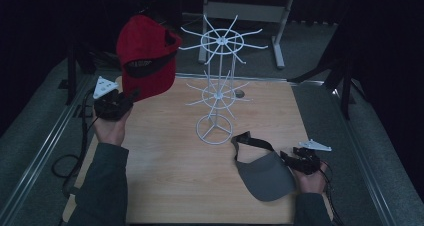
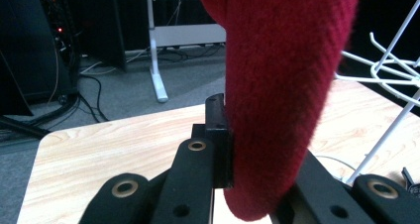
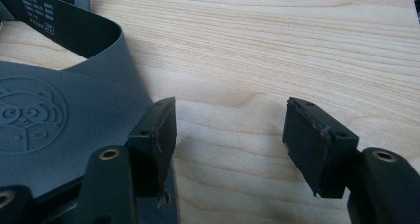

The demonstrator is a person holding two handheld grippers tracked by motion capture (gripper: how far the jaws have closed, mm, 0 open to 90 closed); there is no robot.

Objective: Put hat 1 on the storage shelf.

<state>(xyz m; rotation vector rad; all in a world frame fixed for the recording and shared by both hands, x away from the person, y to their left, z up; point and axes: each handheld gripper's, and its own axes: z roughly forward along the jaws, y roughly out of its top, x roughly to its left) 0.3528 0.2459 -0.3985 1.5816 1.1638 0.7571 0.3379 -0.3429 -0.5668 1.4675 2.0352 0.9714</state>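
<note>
A red cap [image 1: 145,56] hangs in the air over the table's back left, with my left gripper [image 1: 131,94] shut on its lower edge. In the left gripper view the red cap [image 2: 282,75] sits pinched between the jaws of that gripper [image 2: 262,144]. A white wire rack [image 1: 217,86] with two tiers of spokes stands mid-table, right of the cap. A grey visor [image 1: 262,173] lies flat at the front right. My right gripper [image 1: 287,158] rests open at its right edge. In the right gripper view the gripper [image 3: 237,135] has bare wood between its jaws, and the visor [image 3: 49,120] lies at the left jaw.
The wooden table [image 1: 175,176] has metal rails along both sides [image 1: 45,151]. A cable [image 1: 65,166] loops off the left edge. A grey desk frame [image 1: 277,41] stands on the floor behind the table. The rack's spokes [image 2: 381,70] reach close to the cap.
</note>
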